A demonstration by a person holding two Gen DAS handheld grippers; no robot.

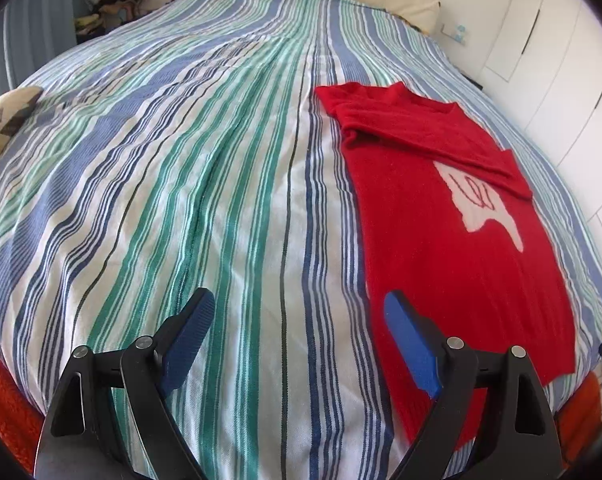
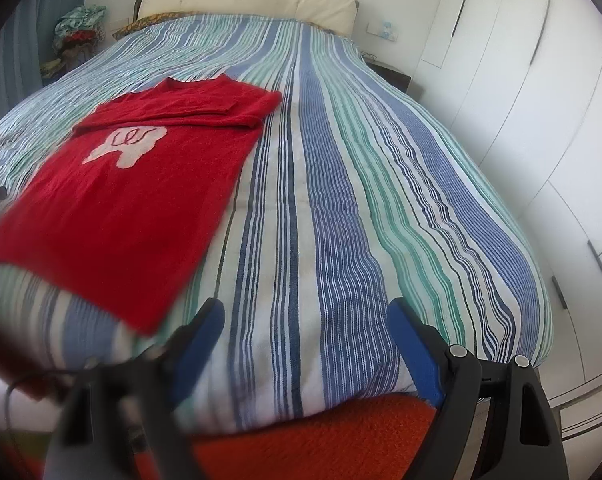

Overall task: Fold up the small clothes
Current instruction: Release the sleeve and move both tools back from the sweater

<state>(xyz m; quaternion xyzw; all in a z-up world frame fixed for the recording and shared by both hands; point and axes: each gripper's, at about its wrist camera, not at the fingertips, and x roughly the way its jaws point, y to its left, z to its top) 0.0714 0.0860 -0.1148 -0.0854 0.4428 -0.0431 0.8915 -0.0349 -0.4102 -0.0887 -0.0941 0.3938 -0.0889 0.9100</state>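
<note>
A small red sweater [image 1: 441,216] with a white figure on its chest lies flat on the striped bedspread [image 1: 181,184], both sleeves folded across the chest. It also shows in the right wrist view [image 2: 121,200], left of centre. My left gripper [image 1: 301,312] is open and empty, hovering over the bedspread just left of the sweater's hem. My right gripper [image 2: 307,318] is open and empty, above the foot of the bed just right of the hem.
A cream headboard [image 2: 245,0] and a pile of clothes [image 2: 77,28] stand at the far end. White wardrobe doors [image 2: 541,100] run along the right. An orange fuzzy cover [image 2: 313,440] lies at the bed's foot.
</note>
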